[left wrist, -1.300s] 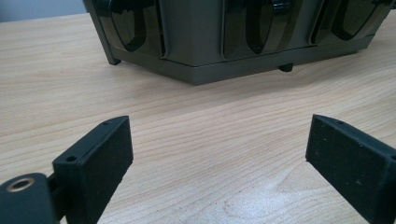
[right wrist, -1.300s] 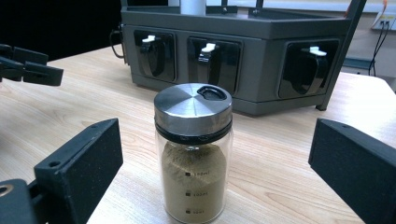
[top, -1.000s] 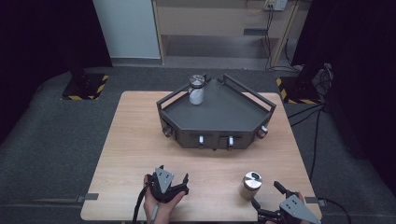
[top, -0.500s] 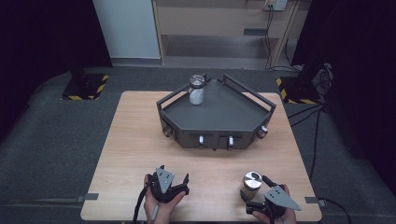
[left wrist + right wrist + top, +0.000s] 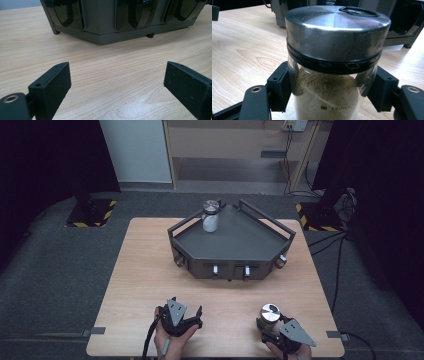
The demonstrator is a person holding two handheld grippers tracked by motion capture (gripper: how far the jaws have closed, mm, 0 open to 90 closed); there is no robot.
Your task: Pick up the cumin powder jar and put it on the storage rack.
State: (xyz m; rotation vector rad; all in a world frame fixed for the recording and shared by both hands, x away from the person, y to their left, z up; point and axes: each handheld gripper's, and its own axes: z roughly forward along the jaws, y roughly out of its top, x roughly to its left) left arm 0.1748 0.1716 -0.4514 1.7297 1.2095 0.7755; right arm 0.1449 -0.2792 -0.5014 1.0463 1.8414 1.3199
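A glass jar with a metal lid and brown powder stands upright on the table's front right. My right gripper has just been closing with the jar between its jaws. In the right gripper view both pads press on the glass below the lid of the jar, so my right gripper is shut on it. My left gripper rests at the front left, open and holding nothing. The left gripper view has my left gripper over bare wood.
A dark angular tray stands at the middle back of the wooden table. A second jar with white contents stands in its far left corner. The tray's front wall rises ahead of the left gripper.
The right gripper moved in from the front right edge to the brown-powder jar and closed around it. The left gripper stayed where it was.
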